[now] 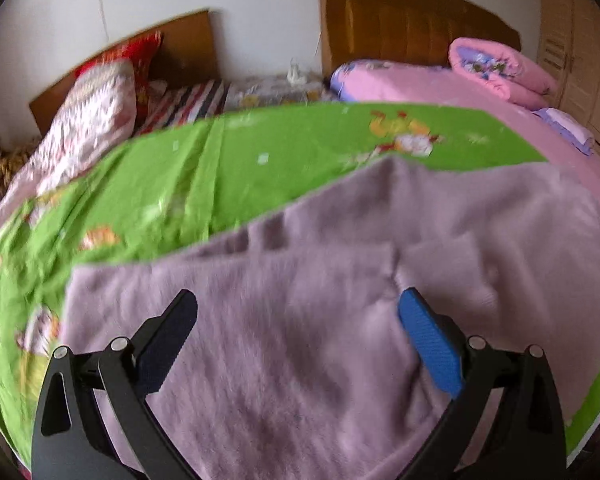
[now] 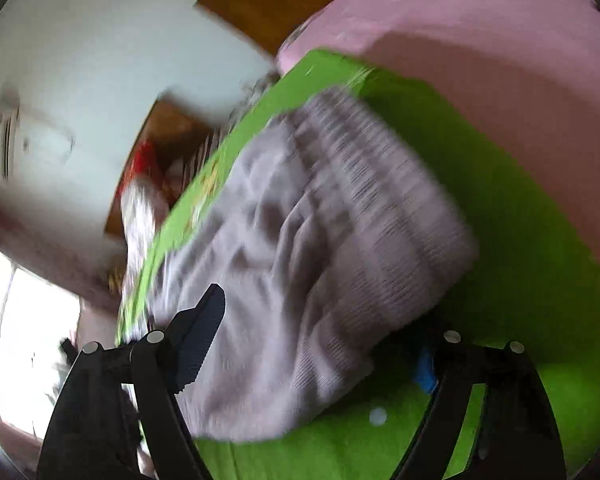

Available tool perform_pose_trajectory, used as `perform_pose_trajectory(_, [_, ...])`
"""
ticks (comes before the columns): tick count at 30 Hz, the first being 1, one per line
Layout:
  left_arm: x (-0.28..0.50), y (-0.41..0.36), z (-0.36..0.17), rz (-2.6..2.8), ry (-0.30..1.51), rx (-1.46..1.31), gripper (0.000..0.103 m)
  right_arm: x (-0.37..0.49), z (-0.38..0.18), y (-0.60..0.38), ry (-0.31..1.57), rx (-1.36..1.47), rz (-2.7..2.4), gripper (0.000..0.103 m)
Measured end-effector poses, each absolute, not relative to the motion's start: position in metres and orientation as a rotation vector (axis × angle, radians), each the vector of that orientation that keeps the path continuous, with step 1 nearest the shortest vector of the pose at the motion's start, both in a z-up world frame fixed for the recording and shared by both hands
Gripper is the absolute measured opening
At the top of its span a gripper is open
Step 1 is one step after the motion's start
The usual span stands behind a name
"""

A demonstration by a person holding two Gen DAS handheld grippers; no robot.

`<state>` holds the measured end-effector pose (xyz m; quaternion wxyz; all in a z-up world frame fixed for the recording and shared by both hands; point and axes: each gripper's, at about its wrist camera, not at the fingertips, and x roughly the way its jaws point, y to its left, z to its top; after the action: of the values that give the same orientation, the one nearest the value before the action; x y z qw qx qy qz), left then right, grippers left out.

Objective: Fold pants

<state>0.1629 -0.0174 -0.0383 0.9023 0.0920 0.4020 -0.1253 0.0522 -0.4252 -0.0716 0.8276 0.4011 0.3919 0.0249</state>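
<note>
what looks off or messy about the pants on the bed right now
The lilac pants lie rumpled on the green sheet, not flat: creases run near the right claw, and the ribbed waistband is bunched up and askew. Blur hides finer detail.

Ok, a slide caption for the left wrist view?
Left gripper, jaws open, over lilac pants on a green sheet.

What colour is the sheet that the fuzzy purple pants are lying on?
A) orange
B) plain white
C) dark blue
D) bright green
D: the lilac pants lie spread on a bright green cartoon-print sheet, which shows around them in both wrist views.
</note>
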Motion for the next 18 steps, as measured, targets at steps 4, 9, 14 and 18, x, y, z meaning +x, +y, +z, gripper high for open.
perform_pose_trajectory(4, [0.166,-0.023,-0.045,-0.253,0.838,0.231,0.101,0.063,-0.068,-0.423,0.876,0.822,0.065,0.08])
perform_pose_trajectory(9, [0.174,-0.017,-0.049,-0.272,0.879,0.183,0.101,0.087,-0.072,-0.432,0.781,0.873,-0.008,0.08])
perform_pose_trajectory(14, [0.173,-0.017,-0.05,-0.28,0.875,0.18,0.101,0.097,-0.072,-0.417,0.834,0.817,0.051,0.069])
perform_pose_trajectory(18, [0.175,-0.016,-0.05,-0.287,0.883,0.165,0.102,0.091,-0.079,-0.424,0.796,0.907,0.058,0.059])
